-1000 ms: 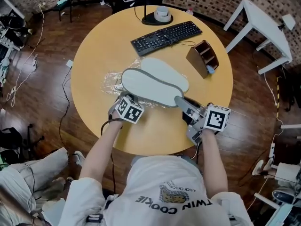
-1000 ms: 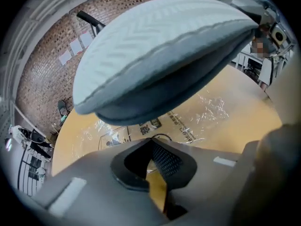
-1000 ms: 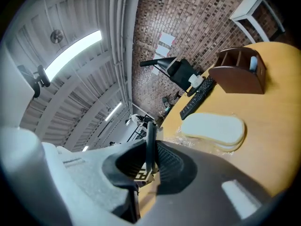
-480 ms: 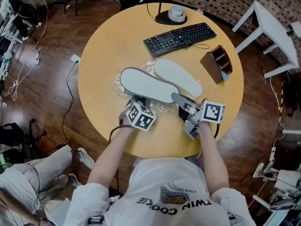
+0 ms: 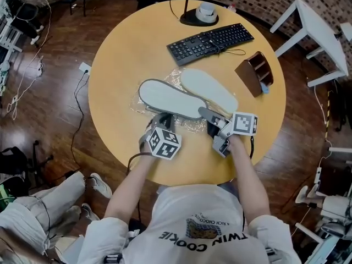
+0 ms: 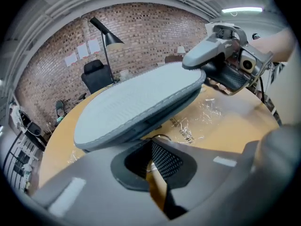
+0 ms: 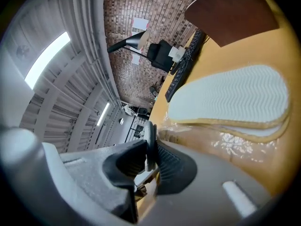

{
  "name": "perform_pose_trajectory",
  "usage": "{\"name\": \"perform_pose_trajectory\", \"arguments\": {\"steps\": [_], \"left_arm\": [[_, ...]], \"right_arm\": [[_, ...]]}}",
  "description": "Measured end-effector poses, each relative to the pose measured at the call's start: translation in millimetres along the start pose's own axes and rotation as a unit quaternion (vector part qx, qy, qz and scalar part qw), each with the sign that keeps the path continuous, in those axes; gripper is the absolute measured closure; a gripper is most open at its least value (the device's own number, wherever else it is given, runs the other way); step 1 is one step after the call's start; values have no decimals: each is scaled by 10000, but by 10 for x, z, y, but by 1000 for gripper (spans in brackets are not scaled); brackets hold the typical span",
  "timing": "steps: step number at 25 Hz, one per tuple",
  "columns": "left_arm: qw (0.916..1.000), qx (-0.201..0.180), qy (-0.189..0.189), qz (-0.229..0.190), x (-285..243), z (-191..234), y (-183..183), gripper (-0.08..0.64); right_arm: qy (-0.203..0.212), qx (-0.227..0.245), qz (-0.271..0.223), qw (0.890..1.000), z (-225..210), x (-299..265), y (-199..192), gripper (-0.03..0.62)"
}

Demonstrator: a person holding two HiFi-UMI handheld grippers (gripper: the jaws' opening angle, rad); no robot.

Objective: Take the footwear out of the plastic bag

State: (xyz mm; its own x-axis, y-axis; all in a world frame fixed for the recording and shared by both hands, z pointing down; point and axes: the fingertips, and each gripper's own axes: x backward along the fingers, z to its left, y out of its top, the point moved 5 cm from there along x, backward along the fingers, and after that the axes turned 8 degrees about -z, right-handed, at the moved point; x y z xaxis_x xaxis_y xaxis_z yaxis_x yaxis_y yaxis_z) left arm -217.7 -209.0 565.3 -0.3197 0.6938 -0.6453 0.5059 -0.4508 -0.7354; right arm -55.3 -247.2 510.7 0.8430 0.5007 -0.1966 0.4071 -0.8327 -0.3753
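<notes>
Round yellow table point(image 5: 118, 54) is standing on dark wood flooring, carrying a black keyboard point(image 5: 210, 43) and a brown desk organizer point(image 5: 254, 73) at its far side. Two slippers are lying sole-up at the middle: the grey slipper point(image 5: 168, 99) is tilting over the crumpled plastic bag point(image 5: 140, 102), the pale slipper point(image 5: 209, 89) is resting just beside it. The right gripper point(image 5: 204, 113) is clamping the grey slipper's heel rim. The left gripper point(image 6: 151, 149), jaws nearly together, is pinching the bag's film beneath it.
</notes>
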Motion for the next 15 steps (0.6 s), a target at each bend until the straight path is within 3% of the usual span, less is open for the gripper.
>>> {"name": "perform_pose_trajectory", "arguments": {"steps": [4, 10, 15], "left_arm": [[9998, 126, 43, -154, 42, 12, 4, 554], [9962, 623, 184, -574, 267, 75, 58, 554], [9940, 833, 194, -678, 374, 53, 115, 554]], "right_arm": [[-547, -127, 62, 9984, -139, 41, -70, 530], [-1079, 757, 156, 9912, -211, 48, -133, 523], [-1505, 1431, 334, 9776, -201, 54, -194, 511]]}}
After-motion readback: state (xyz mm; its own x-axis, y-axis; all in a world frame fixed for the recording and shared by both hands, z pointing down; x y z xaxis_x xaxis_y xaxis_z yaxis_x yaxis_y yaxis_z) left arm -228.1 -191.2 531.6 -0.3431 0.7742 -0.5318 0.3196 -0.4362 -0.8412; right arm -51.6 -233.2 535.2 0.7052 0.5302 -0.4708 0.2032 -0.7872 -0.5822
